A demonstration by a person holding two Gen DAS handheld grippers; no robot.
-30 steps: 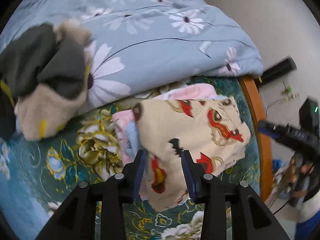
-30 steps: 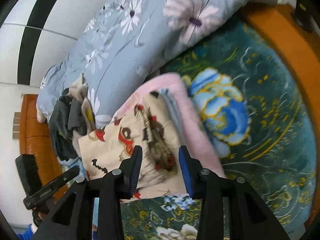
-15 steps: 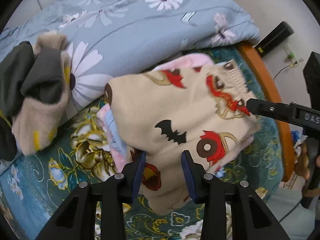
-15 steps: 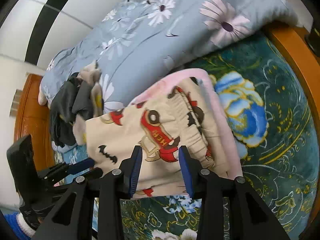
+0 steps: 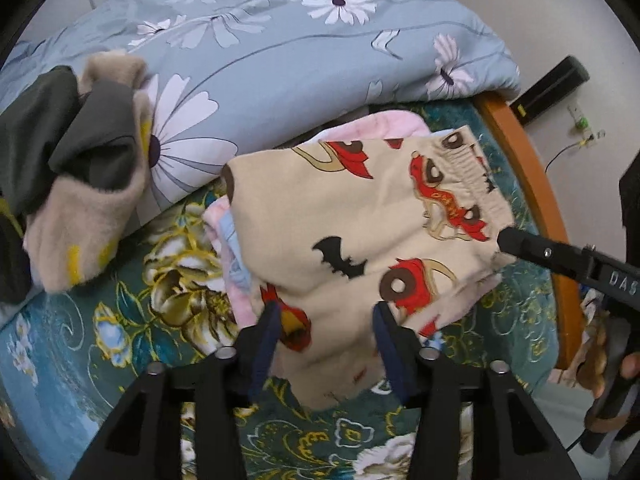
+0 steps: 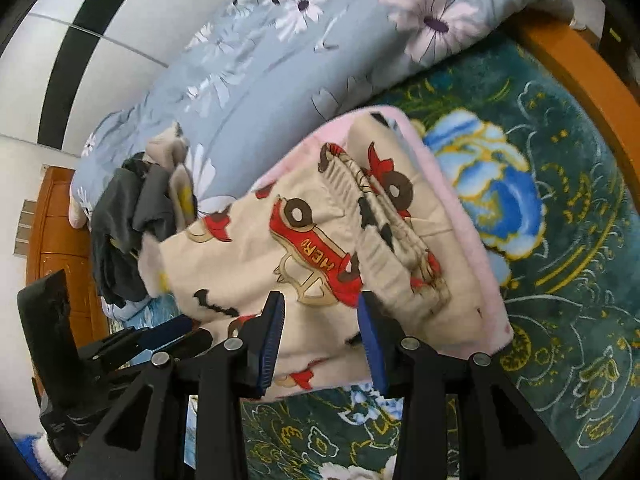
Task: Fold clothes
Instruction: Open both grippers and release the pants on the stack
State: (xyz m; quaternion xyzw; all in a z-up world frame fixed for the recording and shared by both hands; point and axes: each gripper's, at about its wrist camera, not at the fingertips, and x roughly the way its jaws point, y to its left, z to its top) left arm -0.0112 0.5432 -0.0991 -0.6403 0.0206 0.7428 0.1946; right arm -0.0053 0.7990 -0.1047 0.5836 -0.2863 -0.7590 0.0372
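Observation:
A beige garment printed with red cars and black bats [image 5: 360, 232] lies folded on top of a pink and light-blue folded pile [image 5: 224, 240] on the bed. It also shows in the right wrist view [image 6: 304, 248], with its elastic waistband bunched at the right. My left gripper [image 5: 326, 320] is open at the garment's near edge. My right gripper [image 6: 322, 316] is open just over its near edge. In the left wrist view the right gripper's fingers [image 5: 516, 242] touch the garment's right edge.
A grey-blue daisy quilt [image 5: 260, 40] lies behind the pile. A heap of dark grey and beige clothes [image 5: 68, 172] sits at the left. The bed cover is teal with flowers [image 6: 560, 280]. The orange wooden bed frame [image 5: 524, 184] runs along the right.
The beige garment has been spread flatter and wider over the pink pile. Both grippers have drawn back towards its near edge, and the right gripper now shows at the garment's right side.

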